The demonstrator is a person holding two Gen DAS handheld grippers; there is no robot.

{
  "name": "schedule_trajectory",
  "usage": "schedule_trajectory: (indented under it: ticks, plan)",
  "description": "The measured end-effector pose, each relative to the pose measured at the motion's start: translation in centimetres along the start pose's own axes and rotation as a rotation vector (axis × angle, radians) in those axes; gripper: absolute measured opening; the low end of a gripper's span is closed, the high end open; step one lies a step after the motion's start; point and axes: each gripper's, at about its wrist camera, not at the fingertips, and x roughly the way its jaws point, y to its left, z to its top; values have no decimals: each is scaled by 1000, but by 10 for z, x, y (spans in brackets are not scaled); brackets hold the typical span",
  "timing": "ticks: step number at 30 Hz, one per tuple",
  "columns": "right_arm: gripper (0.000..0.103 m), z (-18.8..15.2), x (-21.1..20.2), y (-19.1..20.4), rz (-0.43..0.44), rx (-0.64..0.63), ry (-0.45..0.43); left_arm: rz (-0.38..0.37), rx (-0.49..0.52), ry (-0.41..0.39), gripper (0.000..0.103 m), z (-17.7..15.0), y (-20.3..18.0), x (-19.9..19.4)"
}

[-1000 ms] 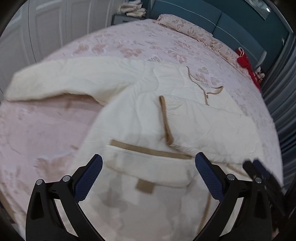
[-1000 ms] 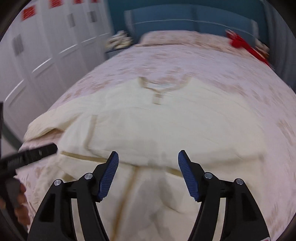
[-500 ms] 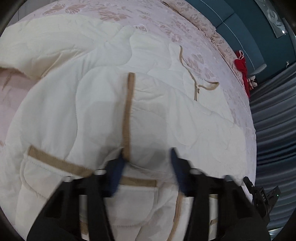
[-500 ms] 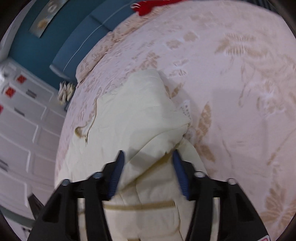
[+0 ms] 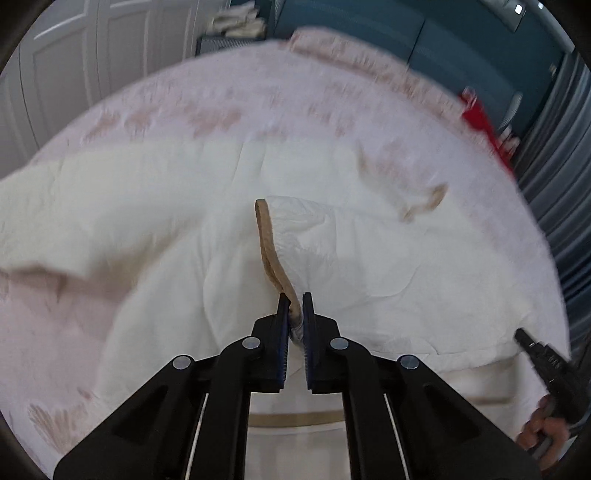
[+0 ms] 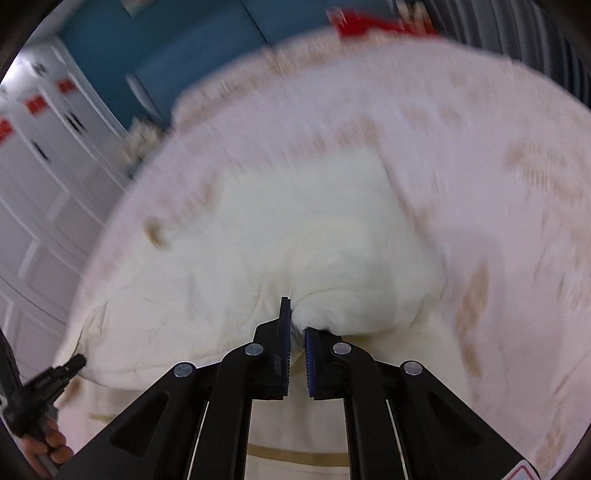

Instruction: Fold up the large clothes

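Garment: a large cream quilted garment with tan trim is lying spread across the near half of a bed, one broad part reaching out to the left in the left wrist view.
Left gripper: the left gripper is pointing steeply down at the garment's middle; its jaws have just been closing and are now pinching a raised fold of cream cloth together with the near end of a tan trim strip, which is running from the pads away toward the far side.
Right gripper: the right gripper is angling down at the garment's near right edge; its jaws have just been closing, and a bunched lump of the cream fabric is sitting squeezed between the blue pads.
Fabric at the grips: cloth is puckering upward at both pinch points, with creases fanning out from them.
Neckline: a tan V-shaped trim is showing blurred on the far right part of the garment.
Bedspread: a pink floral bedspread is lying beneath the garment and is bare toward the far side.
Hands: a hand is gripping the other tool's handle at the right edge of the left view; another hand is doing likewise at the lower left of the right view.
Surroundings: white wardrobe doors are standing to the left, a teal headboard at the far end, a red item lying at the far right.
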Motion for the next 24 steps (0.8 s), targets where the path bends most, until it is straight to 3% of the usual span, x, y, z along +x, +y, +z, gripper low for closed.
schedule_trajectory:
  ticks: [2, 4, 6, 8, 12, 14, 18, 24]
  plan:
    - [7, -10, 11, -7, -14, 3, 32, 16, -6, 27, 6, -14, 5, 18]
    - [9, -16, 9, -9, -17, -5, 31, 16, -7, -2, 7, -21, 7, 20]
    - [17, -17, -3, -10, -29, -14, 19, 27, 5, -9, 8, -20, 5, 19]
    - [18, -20, -22, -14, -41, -13, -2, 30, 14, -10, 11, -18, 4, 15]
    - [23, -15, -69, -19, -113, -45, -103, 69, 26, -66, 42, -12, 15, -19]
    - [24, -8, -87, -16, -155, -84, -154, 83, 23, -117, 50, -7, 18, -41]
    - [7, 9, -81, -1, -191, -172, -153, 44, -9, -150, 51, 10, 7, -60]
    - [2, 1, -29, 11, -222, -239, -55, 89, 75, -93, 50, 3, -30, -19]
